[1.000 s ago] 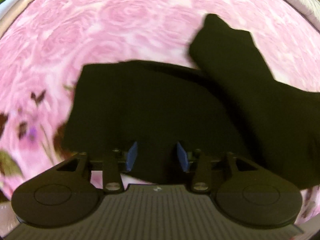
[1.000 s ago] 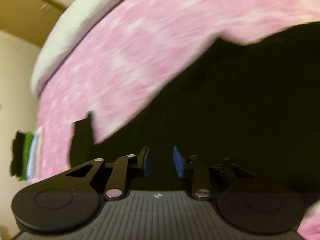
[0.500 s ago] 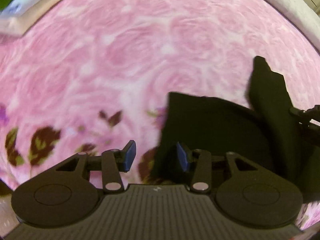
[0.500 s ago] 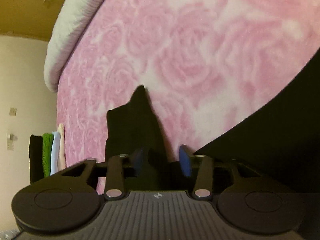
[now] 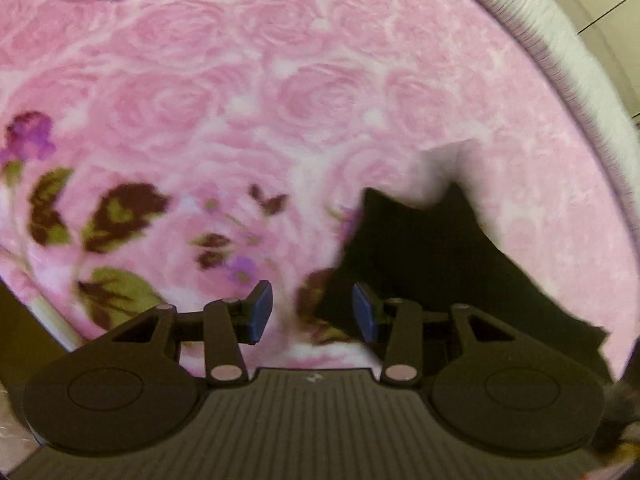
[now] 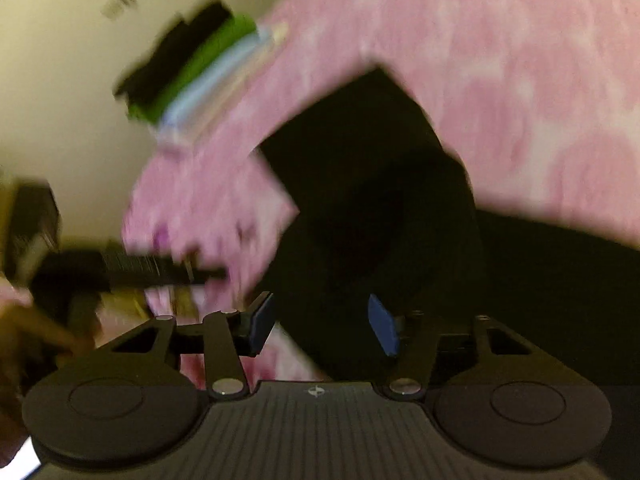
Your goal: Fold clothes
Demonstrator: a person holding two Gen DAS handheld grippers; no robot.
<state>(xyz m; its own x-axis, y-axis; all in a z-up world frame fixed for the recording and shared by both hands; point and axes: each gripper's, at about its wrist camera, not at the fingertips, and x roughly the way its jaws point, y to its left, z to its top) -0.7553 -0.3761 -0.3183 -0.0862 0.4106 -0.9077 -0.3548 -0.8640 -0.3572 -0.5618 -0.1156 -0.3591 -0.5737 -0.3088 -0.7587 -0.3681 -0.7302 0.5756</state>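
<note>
Lying on the pink rose-print blanket [image 5: 280, 92] is the black garment [image 5: 432, 264], bunched over toward the right side of the left wrist view, with its near corner reaching down to the left gripper's right finger. The left gripper [image 5: 312, 312] hangs over the blanket with its blue pads [image 5: 259, 312] spread apart and nothing between them; the gap mostly shows the flowery part of the print, purple blossoms and dark leaves, plus the very edge of the black cloth. A white ribbed edge [image 5: 560, 40] of bedding runs along the far right of the blanket, and some pale fabric sits at the top left corner, too cropped to say what it is.

The right wrist view is pretty smeared. The right gripper [image 6: 320, 326] is also spread wide, not pinching anything, and the black garment [image 6: 380, 208] fills the space right in front of and between its fingers, though whether the pads actually touch it is hard to tell. Off to the upper left there's a stack of folded clothes [image 6: 192, 76], black, green and light blue layers, sitting at the blanket's [image 6: 500, 40] edge against a cream wall [image 6: 60, 80]. The other gripper shows up blurry at the left, low in that frame.
</note>
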